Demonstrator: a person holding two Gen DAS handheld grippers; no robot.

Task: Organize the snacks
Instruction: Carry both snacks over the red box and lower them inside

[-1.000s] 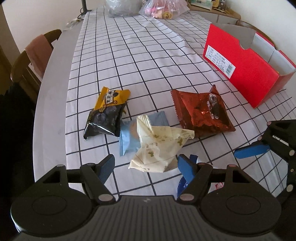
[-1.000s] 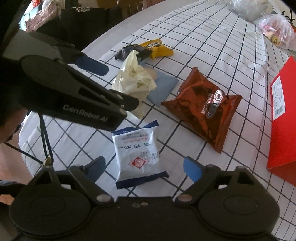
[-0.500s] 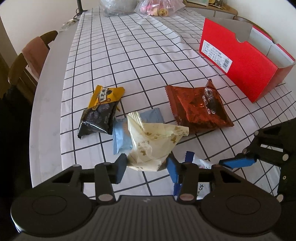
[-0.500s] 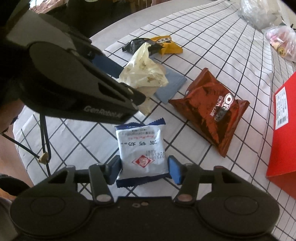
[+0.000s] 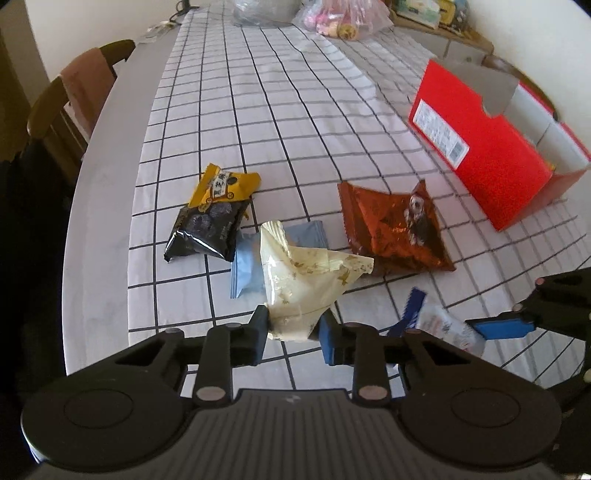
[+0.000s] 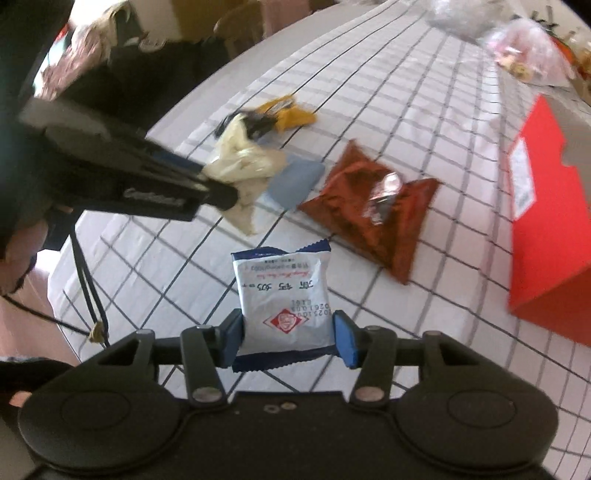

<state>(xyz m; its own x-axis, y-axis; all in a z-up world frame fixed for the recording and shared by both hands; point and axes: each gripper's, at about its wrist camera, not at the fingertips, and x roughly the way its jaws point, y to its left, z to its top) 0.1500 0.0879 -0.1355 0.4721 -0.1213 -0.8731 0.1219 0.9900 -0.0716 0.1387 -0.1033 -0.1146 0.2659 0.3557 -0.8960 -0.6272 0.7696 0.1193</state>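
Note:
My left gripper (image 5: pixel 293 330) is closing its jaws, and the pads pinch the near end of a crumpled cream packet (image 5: pixel 303 280). That packet lies over a light blue packet (image 5: pixel 245 273) on the checked tablecloth. My right gripper (image 6: pixel 288 338) is shut on a white packet with blue ends (image 6: pixel 282 291), held a little above the cloth. A yellow and black packet (image 5: pixel 212 221) lies to the left. A brown foil packet (image 5: pixel 388 229) lies to the right. The open red box (image 5: pixel 491 162) stands at the right side.
Clear plastic bags (image 5: pixel 340 18) with items sit at the table's far end. A wooden chair (image 5: pixel 85 88) stands by the bare left table edge (image 5: pixel 96 221). A person's hand (image 6: pixel 14 258) shows at the left of the right wrist view.
Both grippers have closed from wide open, the left on the cream packet and the right on the white packet. The right gripper has lifted its packet off the cloth.

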